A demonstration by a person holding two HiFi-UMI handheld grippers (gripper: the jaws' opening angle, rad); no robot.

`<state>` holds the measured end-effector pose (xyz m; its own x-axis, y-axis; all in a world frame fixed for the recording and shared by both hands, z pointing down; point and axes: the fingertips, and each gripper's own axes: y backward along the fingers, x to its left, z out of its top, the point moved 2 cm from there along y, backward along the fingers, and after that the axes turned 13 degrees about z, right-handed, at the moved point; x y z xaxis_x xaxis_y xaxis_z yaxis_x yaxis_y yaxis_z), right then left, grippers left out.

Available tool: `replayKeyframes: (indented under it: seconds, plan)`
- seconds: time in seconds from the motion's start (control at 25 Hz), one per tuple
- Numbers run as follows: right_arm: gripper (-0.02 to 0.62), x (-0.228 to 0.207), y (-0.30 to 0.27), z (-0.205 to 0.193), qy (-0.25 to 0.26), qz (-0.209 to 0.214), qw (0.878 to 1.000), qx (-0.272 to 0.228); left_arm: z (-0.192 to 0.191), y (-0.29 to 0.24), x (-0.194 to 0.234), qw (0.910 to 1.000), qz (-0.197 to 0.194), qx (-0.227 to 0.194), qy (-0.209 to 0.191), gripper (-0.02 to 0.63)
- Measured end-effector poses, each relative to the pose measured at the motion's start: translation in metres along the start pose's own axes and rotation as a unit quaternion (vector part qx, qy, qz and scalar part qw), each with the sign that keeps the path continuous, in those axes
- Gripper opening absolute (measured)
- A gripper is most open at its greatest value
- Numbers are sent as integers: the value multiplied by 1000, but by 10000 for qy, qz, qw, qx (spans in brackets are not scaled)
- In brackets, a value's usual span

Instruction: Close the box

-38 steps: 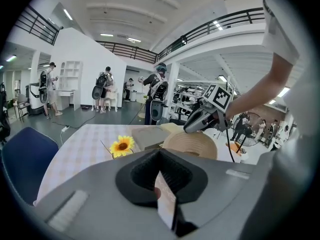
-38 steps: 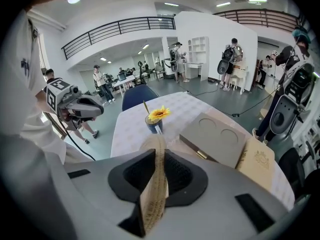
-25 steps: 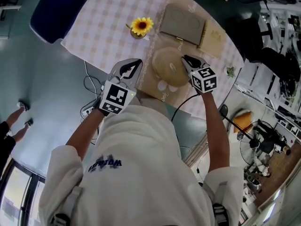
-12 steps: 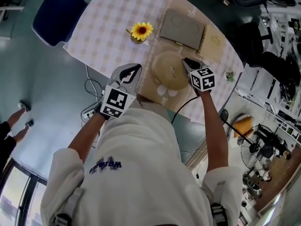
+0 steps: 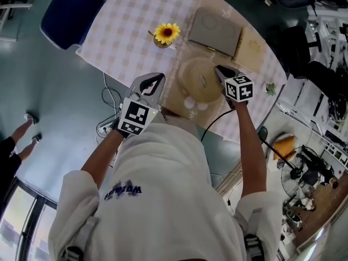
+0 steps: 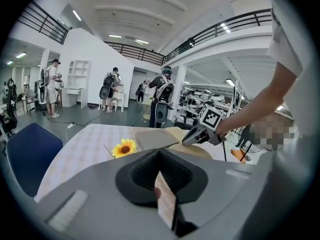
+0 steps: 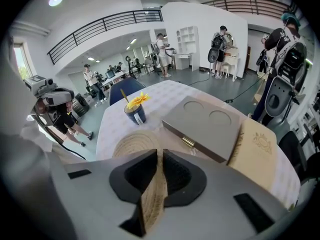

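The grey box (image 5: 213, 31) lies on the table with its lid down flat and a brass latch (image 7: 188, 142) on its front edge. A round straw hat (image 5: 197, 80) sits just in front of it. My right gripper (image 5: 218, 69) is shut, its tip over the hat's right rim, a short way from the box (image 7: 210, 126). My left gripper (image 5: 157, 79) is shut too, above the table's near edge left of the hat. Nothing that I can make out is held in either one. The right gripper (image 6: 186, 141) also shows in the left gripper view.
A sunflower in a small cup (image 5: 166, 33) stands left of the box. A beige card with an emblem (image 5: 250, 45) lies against the box's right side. The checked tablecloth (image 5: 130, 31) covers the table. A blue chair (image 5: 70, 10) stands at its far left, cables (image 5: 106, 99) lie on the floor.
Only the head view has drifted a little. Both grippers stay shut in much the same places, and the box and hat have not moved.
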<state>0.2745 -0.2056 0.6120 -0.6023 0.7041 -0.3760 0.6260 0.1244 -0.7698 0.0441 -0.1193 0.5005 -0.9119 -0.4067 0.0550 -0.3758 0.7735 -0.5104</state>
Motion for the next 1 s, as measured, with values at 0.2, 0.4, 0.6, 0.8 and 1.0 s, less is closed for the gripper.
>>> replayKeyframes:
  seconds: [0.2,0.4,0.6,0.8,1.0]
  plan:
    - [41,-2,-2,-7,-155,99,9998,9,-1,1,-4,9999,48,28,104,2]
    - [41,-5,-3,-8,-216,87,9997,-7,-2,-2,-3,9999,46,52,98,2]
    - [40,-7,-6,-10,-235,92,9997,34,0,-4,-1,9999,53,38,108,2]
    - [41,-9,-7,-12,-278,98,9996,48,0,-5,0,9999,80,31,142,2]
    - [41,-10,-10,-14,-300,115,9994,110,-3,-3,0,9998,101,56,190,2]
